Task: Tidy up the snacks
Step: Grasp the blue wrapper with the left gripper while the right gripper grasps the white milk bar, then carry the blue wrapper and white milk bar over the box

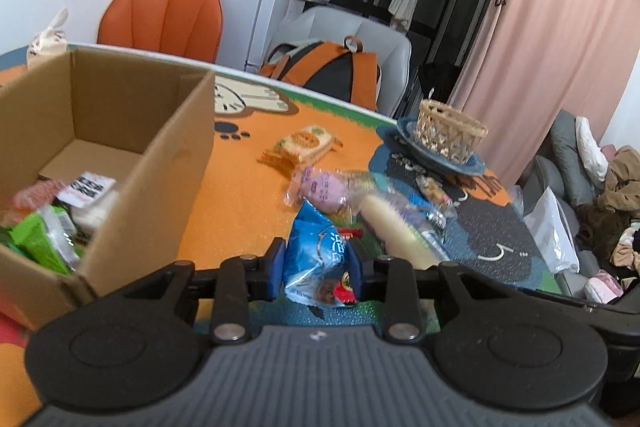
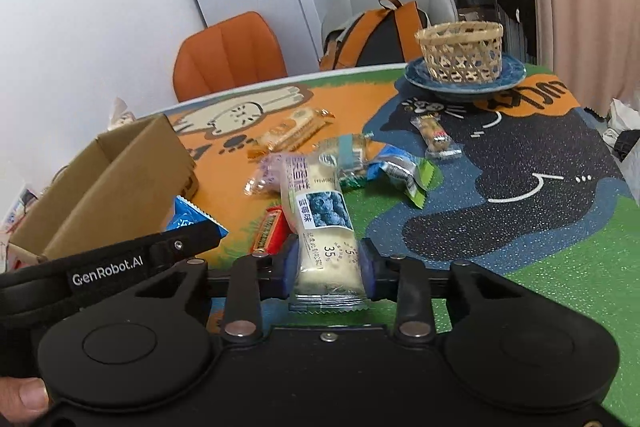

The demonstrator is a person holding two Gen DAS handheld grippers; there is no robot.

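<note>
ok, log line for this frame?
left gripper: shut on blue packet | right gripper: shut on blueberry bar | cardboard box: partly filled

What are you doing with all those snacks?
A person is sorting snacks with a gripper in each hand. The left gripper is shut on a blue snack packet. The right gripper is shut on a long pale blueberry snack pack. Beside them stands an open cardboard box that already has some snacks in it. More wrapped snacks lie loose on the cartoon table mat, and a woven basket sits on a blue plate at the far side.
</note>
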